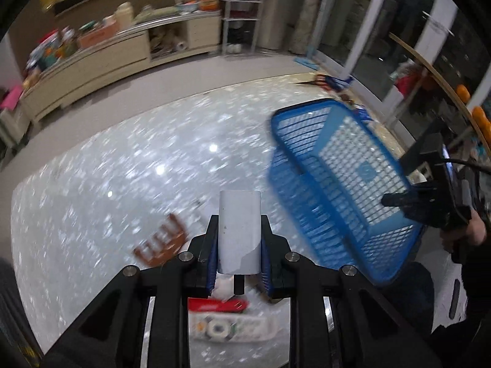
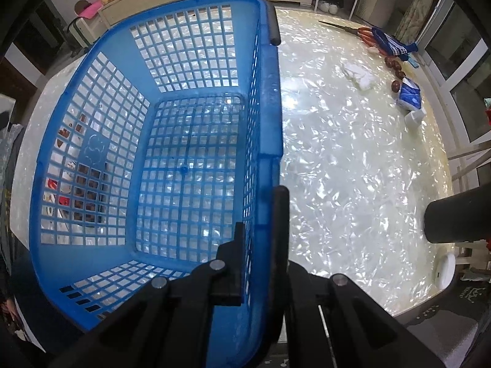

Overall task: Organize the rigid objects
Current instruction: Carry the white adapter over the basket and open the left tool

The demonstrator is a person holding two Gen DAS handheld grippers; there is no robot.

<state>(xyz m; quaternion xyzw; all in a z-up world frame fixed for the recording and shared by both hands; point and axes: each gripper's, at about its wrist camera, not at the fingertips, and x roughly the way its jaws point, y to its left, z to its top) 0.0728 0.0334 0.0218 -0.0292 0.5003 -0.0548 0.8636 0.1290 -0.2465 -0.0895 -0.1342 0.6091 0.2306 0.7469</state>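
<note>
My left gripper (image 1: 239,239) is shut on a white cylinder (image 1: 239,230) and holds it upright above the shiny table (image 1: 122,184). Under it lie a brown comb (image 1: 162,242), a red flat item (image 1: 218,305) and a white remote (image 1: 233,328). My right gripper (image 2: 260,214) is shut on the right rim of an empty blue plastic basket (image 2: 184,141), one finger inside and one outside. In the left wrist view the basket (image 1: 337,184) is tilted and lifted at the right, with the right gripper (image 1: 429,202) on its far rim.
At the table's far right edge lie scissors (image 2: 346,29), a blue-white cloth (image 2: 392,44), brown round items (image 2: 396,64), a blue-white packet (image 2: 409,93) and a white lump (image 2: 360,75). A dark cylinder (image 2: 457,217) juts in from the right. A long cabinet (image 1: 92,61) stands behind.
</note>
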